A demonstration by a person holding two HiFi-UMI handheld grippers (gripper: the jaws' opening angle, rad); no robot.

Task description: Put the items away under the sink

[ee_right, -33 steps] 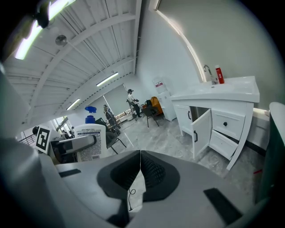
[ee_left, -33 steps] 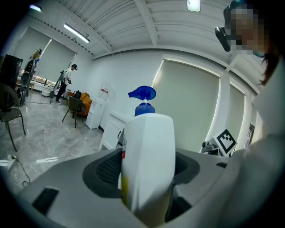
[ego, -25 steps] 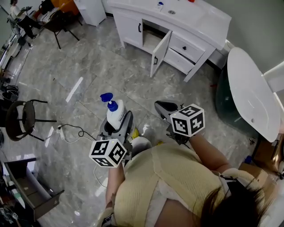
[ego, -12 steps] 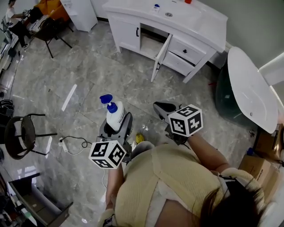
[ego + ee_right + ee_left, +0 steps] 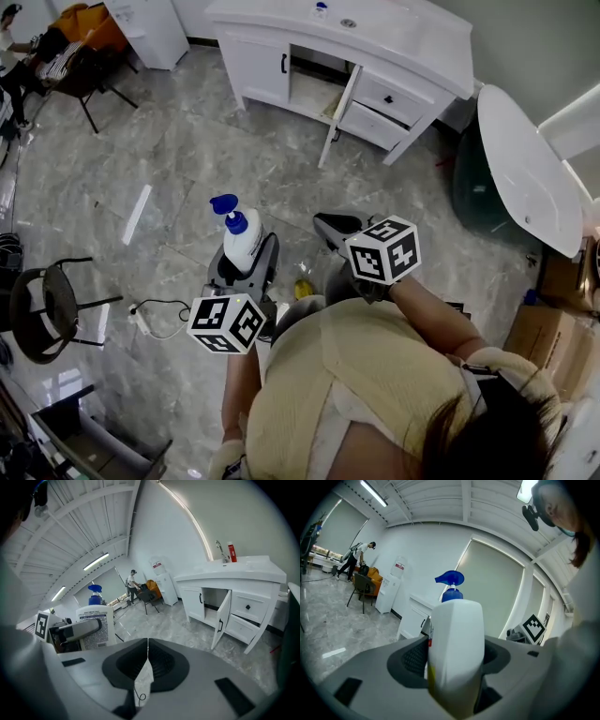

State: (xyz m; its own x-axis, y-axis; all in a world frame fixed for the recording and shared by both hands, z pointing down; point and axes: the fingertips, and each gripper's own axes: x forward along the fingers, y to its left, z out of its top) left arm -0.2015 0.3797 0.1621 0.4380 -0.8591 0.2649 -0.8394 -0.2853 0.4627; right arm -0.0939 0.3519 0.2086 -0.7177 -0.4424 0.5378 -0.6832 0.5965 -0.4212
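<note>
In the head view, the left gripper [image 5: 245, 266] sits just left of centre, its jaws pinching a white pump bottle [image 5: 244, 242] that stands upright between them. The bottle has a blue collar and a blue pump head [image 5: 224, 203] whose spout points to the left of the frame. The right gripper [image 5: 335, 228] is just right of centre, beside the left one and apart from it, over the grey marble floor [image 5: 187, 159]. At the top of the frame is the white sink cabinet [image 5: 394, 42], with one door [image 5: 339, 114] swung open. A white bathtub [image 5: 525, 178] fills the right edge, and a black chair [image 5: 42, 300] stands at lower left.

In the left gripper view, the bottle [image 5: 454, 639] fills the middle of the frame. It has a plain white, flat-sided body with a yellowish patch near its base and is clamped between the two grey jaws, with the blue pump [image 5: 450, 579] rising above them. The right gripper's marker cube [image 5: 534, 626] shows at the right.

In the right gripper view, the right gripper [image 5: 147, 654] has its jaws pressed together along a thin seam, with nothing between them. At left, the bottle [image 5: 96, 626] shows its printed white label, crossed by a jaw of the left gripper [image 5: 78, 629]. At right is the cabinet [image 5: 243, 604] with its open door [image 5: 222, 618], and a faucet [image 5: 219, 550] and a red bottle [image 5: 231, 551] are on top.
</note>
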